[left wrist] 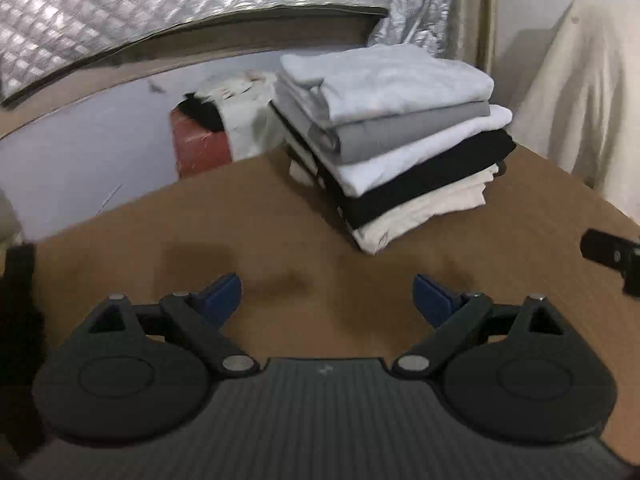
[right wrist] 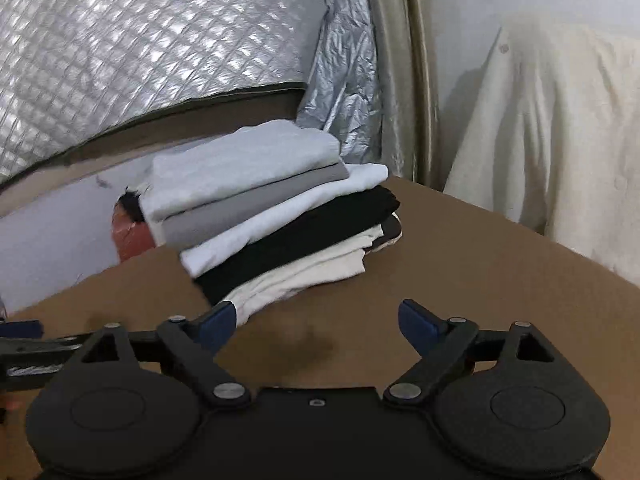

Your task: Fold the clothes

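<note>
A stack of folded clothes (left wrist: 396, 136) stands at the far right part of the brown table (left wrist: 200, 232): pale grey on top, then grey, white, black and cream layers. My left gripper (left wrist: 327, 296) hovers open above the bare tabletop, short of the stack, with nothing between its blue fingertips. In the right wrist view the same stack (right wrist: 272, 208) sits just ahead and left of my right gripper (right wrist: 314, 322), which is also open and holds nothing. Part of the right gripper (left wrist: 612, 258) shows at the left view's right edge.
A cream cloth (right wrist: 552, 136) drapes over something beyond the table's right edge. A red box (left wrist: 200, 144) with dark and white fabric on it stands on the floor behind the table. Quilted silver sheeting (right wrist: 120, 60) covers the back wall.
</note>
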